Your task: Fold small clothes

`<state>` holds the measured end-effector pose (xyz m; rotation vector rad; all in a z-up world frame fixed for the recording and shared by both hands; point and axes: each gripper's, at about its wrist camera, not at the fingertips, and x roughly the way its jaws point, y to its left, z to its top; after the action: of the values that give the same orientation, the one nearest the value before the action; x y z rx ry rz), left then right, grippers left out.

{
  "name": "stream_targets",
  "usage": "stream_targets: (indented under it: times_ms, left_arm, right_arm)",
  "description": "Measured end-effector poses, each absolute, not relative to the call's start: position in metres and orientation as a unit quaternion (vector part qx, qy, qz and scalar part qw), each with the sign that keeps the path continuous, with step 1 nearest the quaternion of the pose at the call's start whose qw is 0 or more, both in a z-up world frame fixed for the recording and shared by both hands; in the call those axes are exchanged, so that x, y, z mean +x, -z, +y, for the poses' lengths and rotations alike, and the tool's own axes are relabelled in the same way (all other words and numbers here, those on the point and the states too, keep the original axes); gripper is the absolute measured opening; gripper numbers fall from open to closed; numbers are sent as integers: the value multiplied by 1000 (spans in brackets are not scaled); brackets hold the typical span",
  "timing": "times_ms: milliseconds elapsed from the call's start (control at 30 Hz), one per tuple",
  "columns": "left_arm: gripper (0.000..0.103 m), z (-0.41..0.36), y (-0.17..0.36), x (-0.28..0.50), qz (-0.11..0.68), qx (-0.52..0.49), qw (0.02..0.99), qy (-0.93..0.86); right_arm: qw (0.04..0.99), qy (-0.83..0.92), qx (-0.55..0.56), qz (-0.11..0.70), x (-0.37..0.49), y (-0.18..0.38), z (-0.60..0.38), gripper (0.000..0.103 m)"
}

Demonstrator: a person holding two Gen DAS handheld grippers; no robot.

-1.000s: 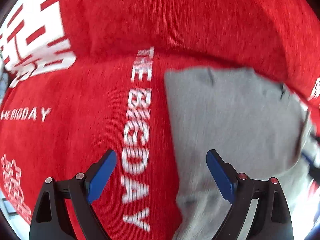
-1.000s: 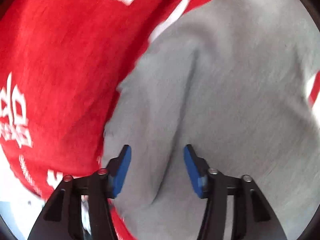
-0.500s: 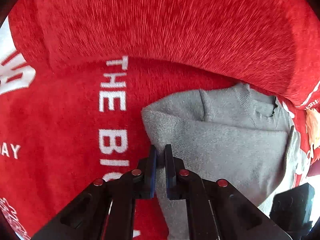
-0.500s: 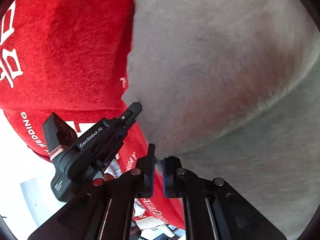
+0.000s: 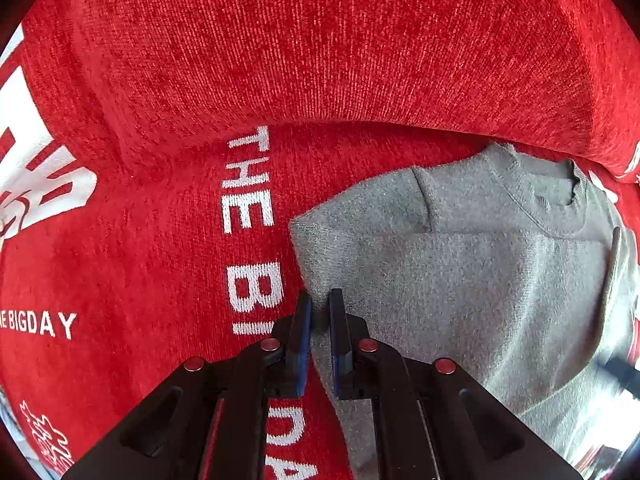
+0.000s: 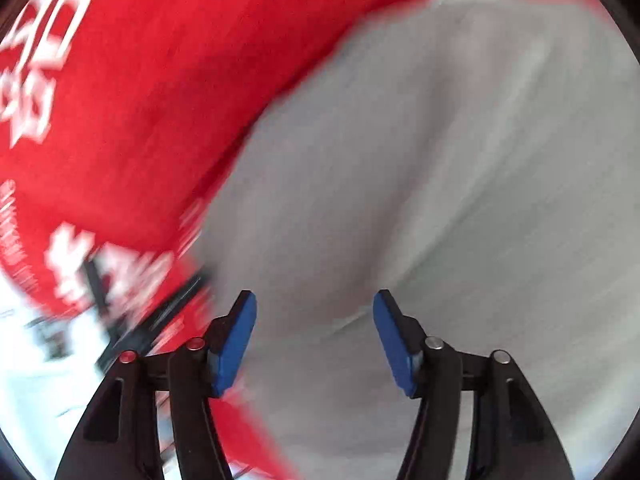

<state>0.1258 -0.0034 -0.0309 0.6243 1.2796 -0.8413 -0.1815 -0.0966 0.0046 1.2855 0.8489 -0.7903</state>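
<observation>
A small grey knit sweater [image 5: 460,280] lies partly folded on a red cover, its ribbed neckline toward the upper right in the left wrist view. My left gripper [image 5: 320,300] is shut on the sweater's left edge, with grey fabric pinched between the blue pads. In the blurred right wrist view the grey sweater [image 6: 440,200] fills the right side. My right gripper [image 6: 314,304] hangs over it with its jaws opening wide. Nothing is pressed between its blue pads, and the cloth lies below them.
The sweater rests on a red plush cover [image 5: 160,240] printed with white letters reading "THE BIG DAY". A raised red cushion [image 5: 320,40] runs along the far side. A blurred black object [image 6: 120,312] and a pale floor show at the right wrist view's lower left.
My left gripper closed on the sweater's left edge and kept hold while shifting slightly. My right gripper closed on the cloth half a second ago, then let go and swung away with its jaws spread.
</observation>
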Motion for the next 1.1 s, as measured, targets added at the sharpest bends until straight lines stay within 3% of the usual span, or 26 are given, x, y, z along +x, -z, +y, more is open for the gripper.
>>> stream_targets:
  times_ms: [100,200,233,267,300,400,467,567,633,700,733,967,1000,1033,1067,1100]
  left_arm:
    - [8,-7,28,111,561,286,685,366]
    - [8,-14,25,93,552,300,689,360]
    - [8,-15,24,88,551,301,691,358]
    - [8,-22,25,90,552,300,691,356]
    - [8,-24,24,86,554,297,692,354]
    - [8,-25,23,94,556,294,693,352]
    - [8,-21,24,98,552,295,695,354]
    - [8,-21,24,91,542,305,700,351]
    - [9,-22,20,85,543,305,703,344]
    - [9,-21,13,84,545,301,706,338]
    - [9,-21,7,83,544,299,708,335]
    - [9,-24,-27,46,527,293,717,349]
    - [9,-22,-30,49,530,297,712,350]
    - [9,-21,-28,47,534,303,707,351]
    - [9,-22,-19,38,540,315,698,349]
    - [9,-21,-14,35,544,320,694,347]
  right_arm:
    - [605,436,530,404,-204,-5,-144,77]
    - [571,457,525,435,-204,18,-173,75]
    - [572,466,516,434,-193,20,-180,68]
    - [594,461,501,429,-189,14,-186,20]
    - [615,439,506,416,-190,9,-189,13]
    - [689,402,492,349,-205,-17,-190,13]
    - [699,400,484,342,-233,-15,-195,15]
    - [640,446,499,378,-255,3,-200,22]
    - [624,445,546,339,-293,7,-198,28]
    - [610,442,578,316,-309,3,-196,66]
    - [609,438,584,310,-307,1,-193,74]
    - [594,430,599,321,-254,3,-189,77]
    - [592,434,595,327,-247,3,-189,72]
    - [590,440,588,335,-248,4,-188,58]
    - [591,438,587,337,-244,11,-189,5]
    - [592,429,594,335,-247,14,-189,8]
